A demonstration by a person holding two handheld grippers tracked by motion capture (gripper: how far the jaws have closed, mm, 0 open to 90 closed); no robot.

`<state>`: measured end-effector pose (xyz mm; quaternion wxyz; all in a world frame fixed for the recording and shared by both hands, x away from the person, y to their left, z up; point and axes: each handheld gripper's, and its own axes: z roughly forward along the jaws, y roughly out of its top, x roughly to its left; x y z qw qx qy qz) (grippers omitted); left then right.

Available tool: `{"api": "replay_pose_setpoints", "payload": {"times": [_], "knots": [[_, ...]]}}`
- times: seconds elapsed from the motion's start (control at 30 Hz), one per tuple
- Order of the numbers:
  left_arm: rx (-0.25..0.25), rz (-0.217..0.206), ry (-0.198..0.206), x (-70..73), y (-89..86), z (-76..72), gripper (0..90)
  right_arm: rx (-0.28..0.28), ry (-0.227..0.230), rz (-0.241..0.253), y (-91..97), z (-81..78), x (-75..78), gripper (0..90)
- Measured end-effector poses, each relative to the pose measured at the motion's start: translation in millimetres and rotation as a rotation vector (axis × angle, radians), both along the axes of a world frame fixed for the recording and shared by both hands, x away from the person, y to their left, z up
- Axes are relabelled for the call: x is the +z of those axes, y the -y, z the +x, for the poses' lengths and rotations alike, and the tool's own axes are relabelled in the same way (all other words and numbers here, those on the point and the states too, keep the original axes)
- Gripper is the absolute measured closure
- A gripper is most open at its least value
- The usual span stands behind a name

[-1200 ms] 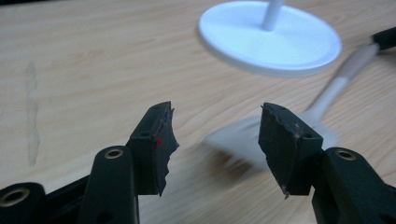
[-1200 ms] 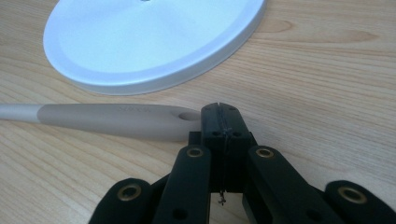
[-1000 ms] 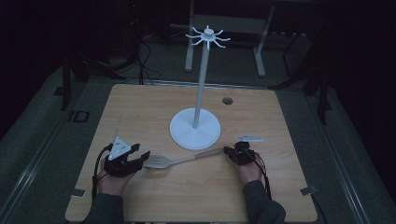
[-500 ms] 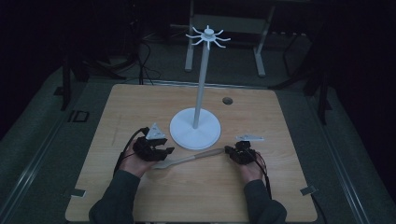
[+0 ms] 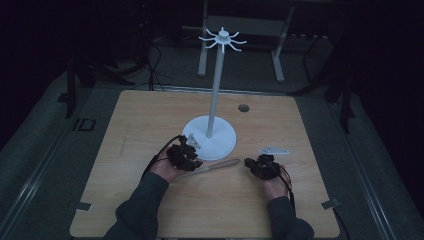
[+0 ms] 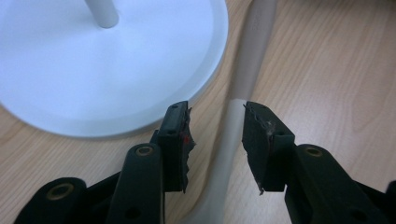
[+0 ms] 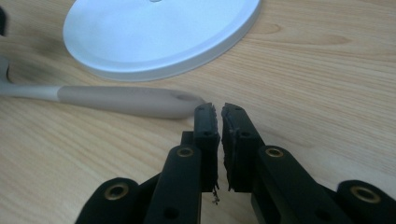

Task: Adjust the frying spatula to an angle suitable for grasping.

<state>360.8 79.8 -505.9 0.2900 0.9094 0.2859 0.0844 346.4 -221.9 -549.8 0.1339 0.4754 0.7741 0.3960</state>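
While both forearms reach in from the near edge of the wooden table (image 5: 125, 210), the left tongs (image 6: 215, 122) straddle the pale shaft of a long spoon-like utensil (image 6: 233, 130) lying flat on the wood. Their jaws have just been closing and stand partly open on either side of the shaft, the right pad about touching it and the left pad with a gap, so nothing is gripped. In the high view the left tongs (image 5: 186, 156) sit at the near left rim of the white stand's round base (image 5: 222, 142). The utensil (image 5: 217, 165) runs from there rightward, its grey handle tip ending just short of the right tongs (image 5: 252, 165). In the right gripper view those tongs (image 7: 219, 112) have just been opening; a narrow slit shows between the pads, with nothing in it, and the handle tip (image 7: 187, 100) lies just beyond them. Farther off, the stand's pole (image 5: 215, 90) rises to a ring of hooks (image 5: 223, 39).
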Motion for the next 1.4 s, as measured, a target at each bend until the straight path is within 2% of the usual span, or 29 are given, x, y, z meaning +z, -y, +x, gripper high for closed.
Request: {"api": "replay_pose_setpoints", "payload": {"times": [0.13,0.2,0.47,0.6,0.8,0.93,1.23,1.4], "knots": [[-0.012,0.019,-0.019,-2.7,6.5,4.5,63.9,0.004,0.007,0.003,6.2,-6.0,0.9,82.5],[-0.037,0.045,-0.049,-5.7,14.3,7.6,63.9,0.005,0.009,0.004,9.1,-9.5,0.7,82.1],[-0.078,0.112,-0.076,-13.5,27.2,10.0,66.6,-0.011,0.012,0.023,23.2,-20.8,-1.3,81.3],[-0.089,0.128,-0.087,-17.6,29.8,11.0,68.6,-0.022,0.015,0.035,28.1,-22.6,-1.4,80.9],[-0.112,0.161,-0.095,-21.1,33.3,10.2,73.1,-0.022,0.016,0.033,27.9,-23.6,-1.8,80.8],[-0.114,0.174,-0.085,-21.0,33.9,9.7,75.6,-0.022,0.016,0.032,27.5,-23.8,-2.6,80.8],[-0.133,0.211,-0.076,-20.4,41.7,8.0,74.6,-0.023,0.007,0.025,27.6,-23.5,-5.5,80.4],[-0.171,0.266,-0.09,-23.0,56.5,11.0,72.7,-0.022,0.006,0.02,27.3,-23.9,-6.9,80.1]]}}
